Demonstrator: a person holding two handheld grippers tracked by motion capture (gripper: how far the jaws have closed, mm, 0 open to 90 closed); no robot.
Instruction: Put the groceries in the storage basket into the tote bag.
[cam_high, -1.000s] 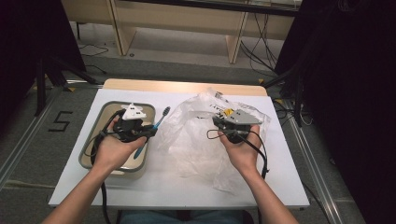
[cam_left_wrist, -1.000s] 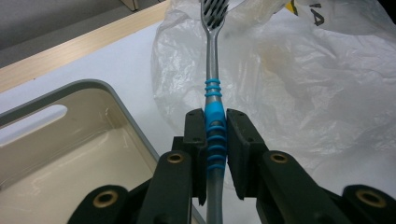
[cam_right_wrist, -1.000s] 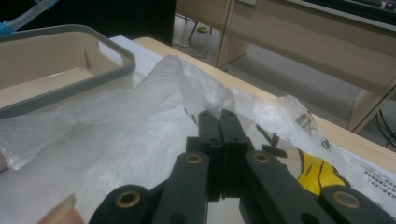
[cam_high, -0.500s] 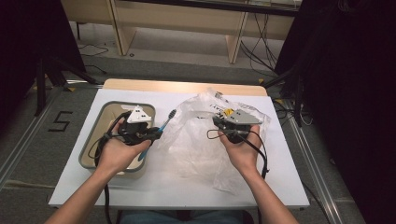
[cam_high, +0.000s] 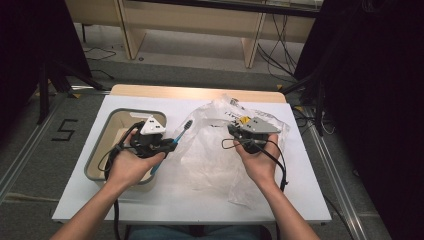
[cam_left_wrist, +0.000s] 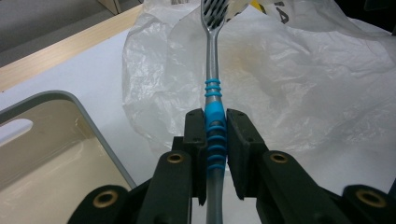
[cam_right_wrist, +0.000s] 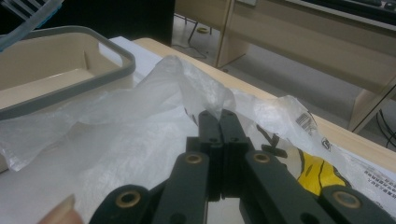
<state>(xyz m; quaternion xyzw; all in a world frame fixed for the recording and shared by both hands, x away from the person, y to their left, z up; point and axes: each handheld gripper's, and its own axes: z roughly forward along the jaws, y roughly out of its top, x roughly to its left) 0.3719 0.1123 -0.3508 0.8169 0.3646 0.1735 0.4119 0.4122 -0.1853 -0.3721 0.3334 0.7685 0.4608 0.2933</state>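
On white table (cam_high: 165, 200), left claw (cam_left_wrist: 215, 126) pinching toothbrush (cam_left_wrist: 212, 70), right claw (cam_right_wrist: 218, 119) pinching plastic bag (cam_right_wrist: 140, 126).

Blue-banded grey toothbrush (cam_left_wrist: 214, 116), translucent white bag (cam_high: 215, 150).

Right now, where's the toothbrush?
The toothbrush is clamped by its blue grip in the left hand-held gripper, in the high view between the tray and the plastic bag, head toward the bag.

Black gripper (cam_left_wrist: 215, 140) jaws — brass-ringed screws, trailing cables
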